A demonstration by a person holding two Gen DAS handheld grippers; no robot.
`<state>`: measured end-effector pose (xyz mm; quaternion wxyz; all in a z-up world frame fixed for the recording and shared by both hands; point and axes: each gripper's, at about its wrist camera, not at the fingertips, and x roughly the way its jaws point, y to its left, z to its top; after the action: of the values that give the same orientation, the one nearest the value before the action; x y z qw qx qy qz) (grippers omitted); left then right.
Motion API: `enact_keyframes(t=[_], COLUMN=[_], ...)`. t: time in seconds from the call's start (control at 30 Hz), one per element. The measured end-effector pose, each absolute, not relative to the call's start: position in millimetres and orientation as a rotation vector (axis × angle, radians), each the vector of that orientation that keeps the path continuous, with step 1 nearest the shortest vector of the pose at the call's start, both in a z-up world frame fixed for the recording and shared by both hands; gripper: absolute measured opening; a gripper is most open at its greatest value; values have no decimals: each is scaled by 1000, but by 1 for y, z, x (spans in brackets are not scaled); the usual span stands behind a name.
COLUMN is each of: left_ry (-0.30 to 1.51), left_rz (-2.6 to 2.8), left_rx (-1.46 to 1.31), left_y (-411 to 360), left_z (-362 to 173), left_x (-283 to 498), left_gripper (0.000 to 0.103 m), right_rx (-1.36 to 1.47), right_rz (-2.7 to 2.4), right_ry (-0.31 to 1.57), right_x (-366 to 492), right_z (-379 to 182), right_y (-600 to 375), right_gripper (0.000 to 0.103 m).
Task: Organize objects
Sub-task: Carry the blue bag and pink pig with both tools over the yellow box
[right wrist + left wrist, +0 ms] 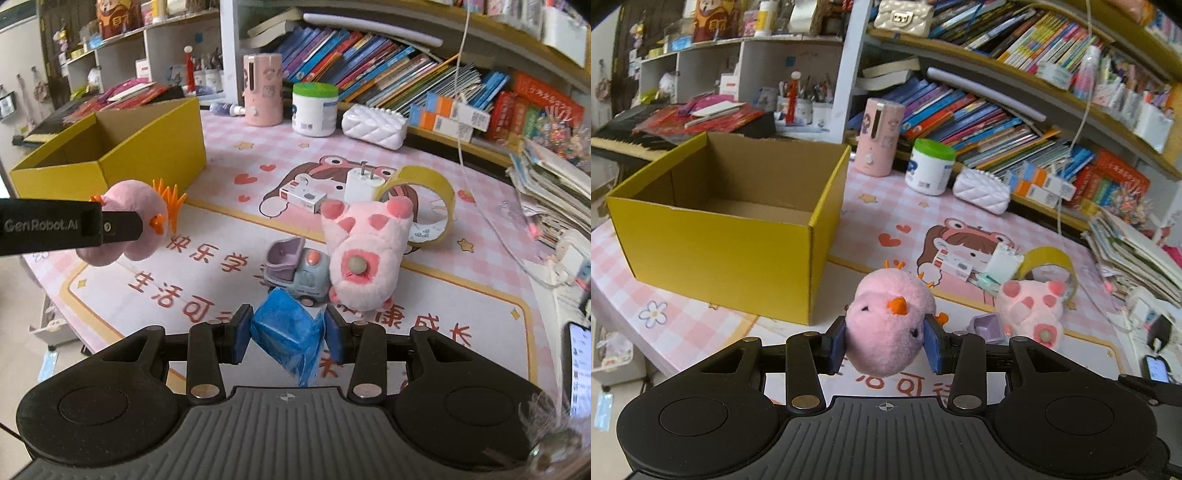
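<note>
My left gripper (884, 345) is shut on a pink plush chick (890, 321) with an orange beak, held above the table just right of the open yellow cardboard box (716, 236). The same chick (129, 225) and left gripper (125, 230) show at the left of the right wrist view, in front of the box (110, 151). My right gripper (288, 336) is shut on a blue tissue packet (288, 336), raised above the mat. On the mat beyond it lie a pink plush paw (364, 258) and a small toy truck (297, 271).
A yellow tape roll (430, 205), a white charger plug (364, 184) and a small white box (303, 197) lie mid-mat. A pink cylinder (262, 88), a green-lidded tub (314, 109) and a white quilted pouch (373, 125) stand before the bookshelves. A phone (580, 369) lies at the right edge.
</note>
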<state>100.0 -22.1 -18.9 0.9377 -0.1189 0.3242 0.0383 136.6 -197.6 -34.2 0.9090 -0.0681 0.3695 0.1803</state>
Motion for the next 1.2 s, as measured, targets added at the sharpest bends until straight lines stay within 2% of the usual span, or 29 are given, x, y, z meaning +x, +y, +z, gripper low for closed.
enact_keyframes(t=[0.63, 1.2], left_ry=[649, 609], left_rz=[78, 134], left_rx=[-252, -260], left_y=[96, 164], left_z=[-10, -5], left_x=[11, -32], left_gripper=[41, 41], right_rx=[-137, -146], right_rz=[370, 442], right_ry=[716, 704], right_x=[36, -3], right_z=[-15, -15], right_y=[-70, 3], right_gripper=[38, 38])
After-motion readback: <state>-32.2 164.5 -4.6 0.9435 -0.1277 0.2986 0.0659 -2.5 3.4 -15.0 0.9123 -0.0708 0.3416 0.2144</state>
